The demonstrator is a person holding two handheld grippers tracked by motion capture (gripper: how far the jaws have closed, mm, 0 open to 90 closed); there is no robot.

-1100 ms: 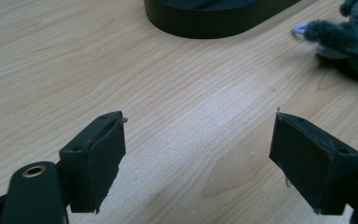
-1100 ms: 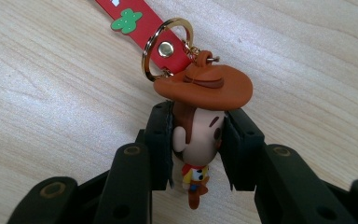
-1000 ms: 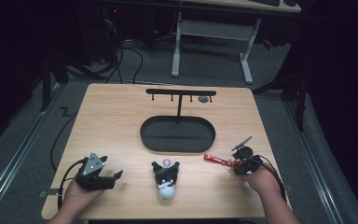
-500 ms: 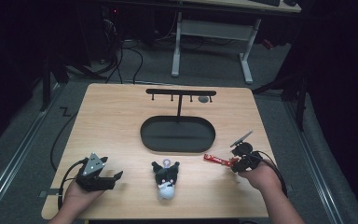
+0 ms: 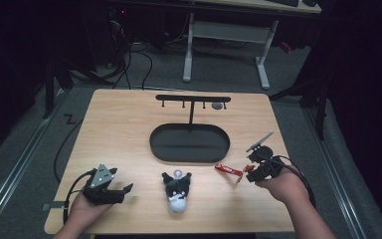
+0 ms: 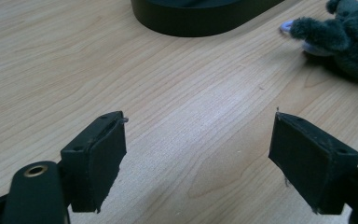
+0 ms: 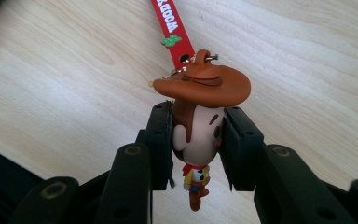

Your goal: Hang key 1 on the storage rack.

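Observation:
A cowboy figure keychain [image 7: 198, 126] with a brown hat and a red strap [image 7: 172, 25] sits between the jaws of my right gripper [image 7: 196, 140], which is shut on its head. In the high view that gripper [image 5: 248, 172] is at the table's right front, the red strap [image 5: 228, 170] lying leftward on the wood. A dark plush toy [image 5: 176, 191] with a white face lies at the front centre. My left gripper [image 5: 122, 191] rests at the left front, open and empty; in its own view the jaws stand wide apart over bare wood [image 6: 198, 154], the plush toy [image 6: 345, 39] at the upper right.
A black oval tray base [image 5: 189, 144] with an upright post and a crossbar of small hooks [image 5: 193, 98] stands mid-table. A small grey item [image 5: 218, 105] lies behind the bar. Dark floor, cables and a desk frame lie beyond the far edge.
My right gripper with the keychain has shifted slightly. The left gripper and the plush toy have stayed put.

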